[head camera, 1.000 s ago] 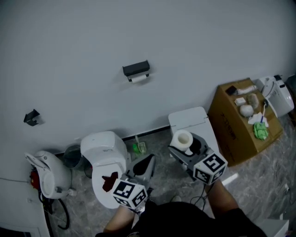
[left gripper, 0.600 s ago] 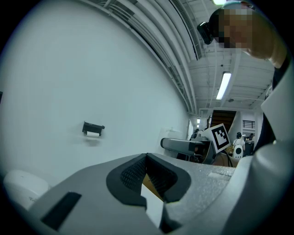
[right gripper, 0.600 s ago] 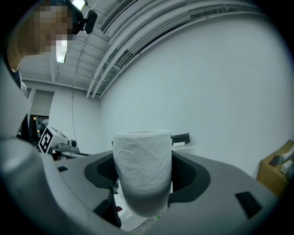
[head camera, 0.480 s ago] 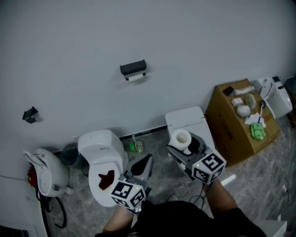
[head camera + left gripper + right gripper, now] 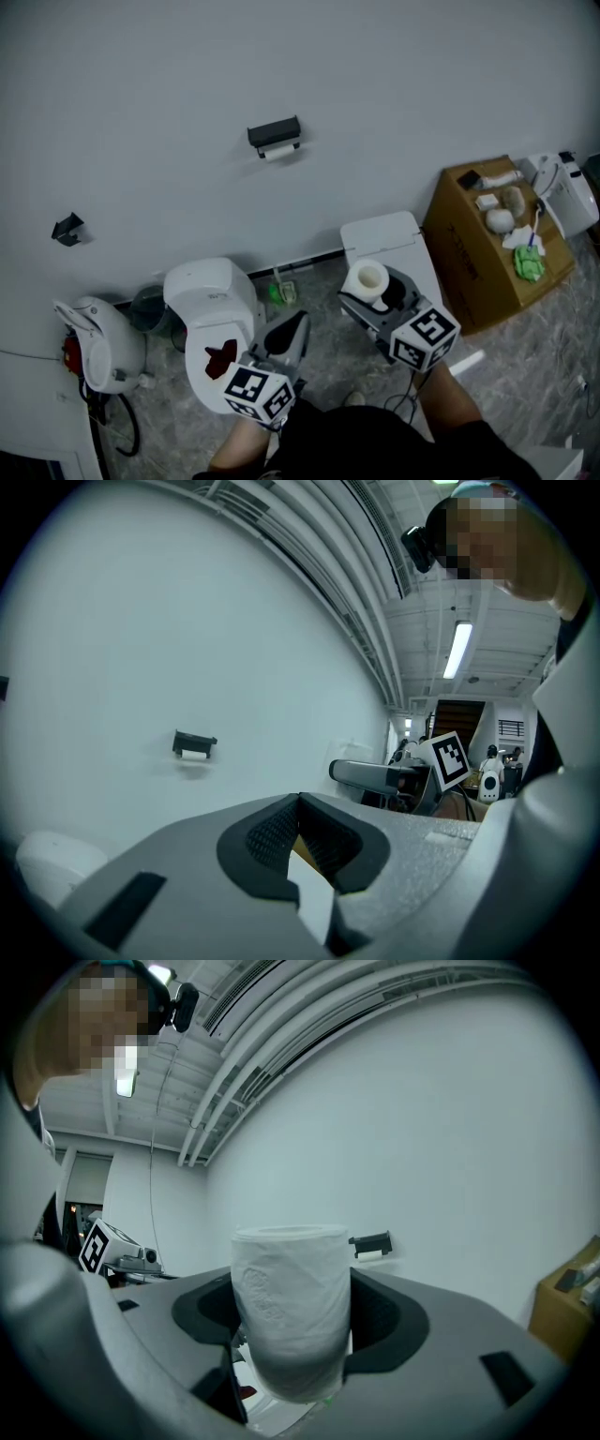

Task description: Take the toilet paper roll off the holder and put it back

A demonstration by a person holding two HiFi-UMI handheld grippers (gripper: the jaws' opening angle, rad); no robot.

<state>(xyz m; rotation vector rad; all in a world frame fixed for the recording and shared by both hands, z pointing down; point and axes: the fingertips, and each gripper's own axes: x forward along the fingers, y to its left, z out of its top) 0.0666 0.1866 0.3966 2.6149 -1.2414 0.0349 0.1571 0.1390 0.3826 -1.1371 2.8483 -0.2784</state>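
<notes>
My right gripper (image 5: 368, 289) is shut on a white toilet paper roll (image 5: 367, 280), held upright between the jaws; in the right gripper view the roll (image 5: 291, 1312) fills the middle. The black wall holder (image 5: 275, 137) hangs on the grey wall well above and left of the roll, with a small white piece under it; the holder (image 5: 372, 1243) shows small behind the roll, and the holder (image 5: 194, 745) also shows far off in the left gripper view. My left gripper (image 5: 291, 336) is shut with nothing in it, low and left of the right one.
A white toilet (image 5: 214, 319) stands below the holder, a white cabinet (image 5: 384, 244) to its right. A cardboard box (image 5: 492, 239) with several items sits at the right, next to a white appliance (image 5: 567, 192). A white kettle-like device (image 5: 98, 342) stands at the left.
The view has shifted slightly; both grippers and the roll keep about the same places.
</notes>
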